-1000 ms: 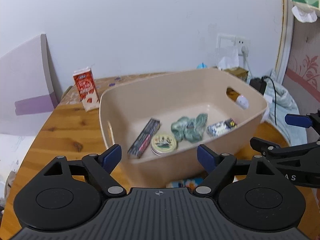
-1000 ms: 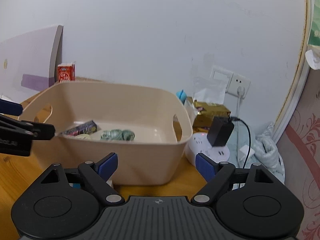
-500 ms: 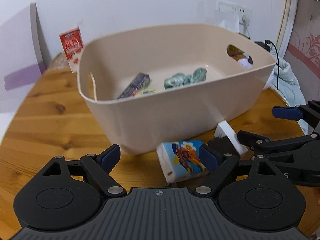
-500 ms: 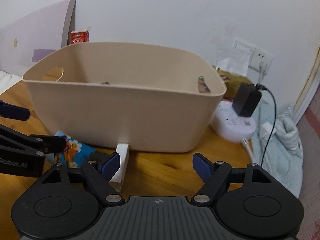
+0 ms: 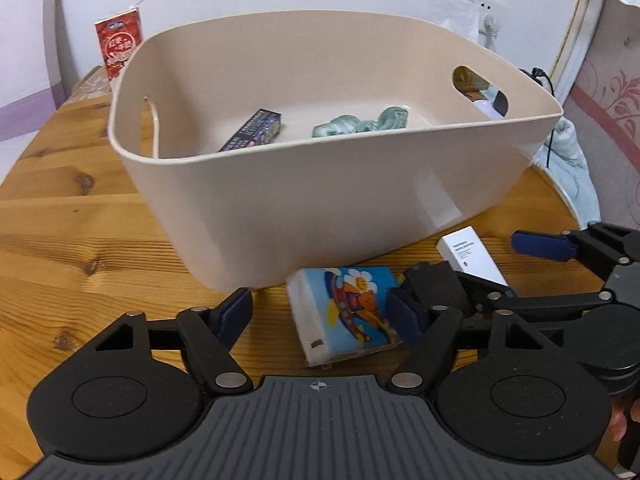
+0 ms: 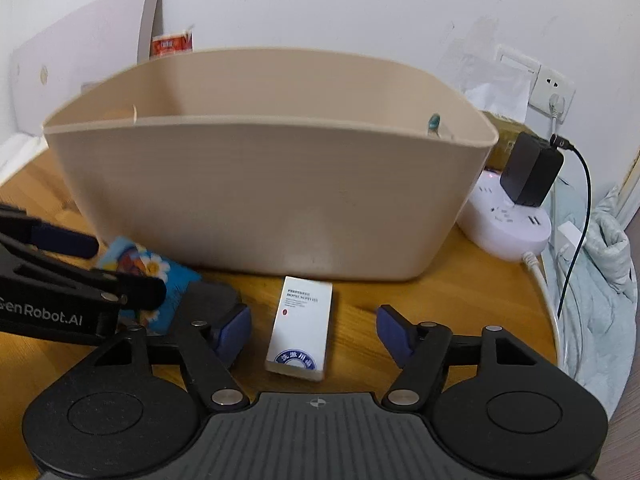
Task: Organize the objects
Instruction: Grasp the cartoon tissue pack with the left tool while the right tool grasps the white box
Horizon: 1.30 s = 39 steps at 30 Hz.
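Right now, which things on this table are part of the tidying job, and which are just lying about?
Job: beige storage bin; cartoon tissue pack; white box.

Lying about: red carton; round power strip; black charger; tissue box.

From your right wrist camera, the beige bin [image 6: 256, 184] hides its own contents behind its near wall. Left of the bin, the left gripper [image 6: 120, 268] covers part of the cartoon tissue pack [image 6: 156, 268]. Behind the bin, only the red carton's [image 6: 172, 45] top shows. The white box's [image 6: 301, 326] small print, in front of the bin, is unreadable.
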{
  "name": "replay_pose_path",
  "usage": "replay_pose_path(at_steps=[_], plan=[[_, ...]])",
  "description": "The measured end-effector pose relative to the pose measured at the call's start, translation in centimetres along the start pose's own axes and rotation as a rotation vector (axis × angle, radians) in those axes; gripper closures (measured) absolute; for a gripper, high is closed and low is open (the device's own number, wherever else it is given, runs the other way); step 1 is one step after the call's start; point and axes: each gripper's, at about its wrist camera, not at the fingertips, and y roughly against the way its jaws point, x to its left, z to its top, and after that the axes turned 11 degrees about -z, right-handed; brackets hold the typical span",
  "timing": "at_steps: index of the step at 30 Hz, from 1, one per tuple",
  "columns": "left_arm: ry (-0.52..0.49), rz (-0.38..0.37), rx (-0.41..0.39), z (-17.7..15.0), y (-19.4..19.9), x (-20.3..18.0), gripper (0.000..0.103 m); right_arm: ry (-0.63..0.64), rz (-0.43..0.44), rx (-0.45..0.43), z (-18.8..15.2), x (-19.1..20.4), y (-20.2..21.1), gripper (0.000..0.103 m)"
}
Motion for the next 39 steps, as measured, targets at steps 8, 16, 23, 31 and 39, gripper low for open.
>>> replay_pose_path(at_steps=[8, 16, 23, 31, 39], plan=[[0.0, -0.048, 0.0, 0.4, 0.0, -0.6, 0.055, -0.033, 0.036, 0.043, -0.3, -0.8, -1.2, 0.042], [0.01, -0.069, -0.015, 0.6, 0.3, -1.1, 0.067, -0.011, 0.045, 0.034, -0.2, -0.1, -0.9, 0.074], [0.044, -0.109, -0.021, 0.4, 0.9, -0.7, 0.073, -0.029, 0.044, 0.038, -0.5, -0.2, -0.4, 0.075], [0.068, -0.179, 0.021, -0.3, 0.0, -1.9, 0.084, -0.052, 0.036, 0.036, -1.2, -0.4, 0.1, 0.075], [0.072, -0.15, 0.004, -0.1, 0.7, -1.5, 0.086, -0.071, 0.035, 0.031, -1.8, -0.6, 0.9, 0.075]])
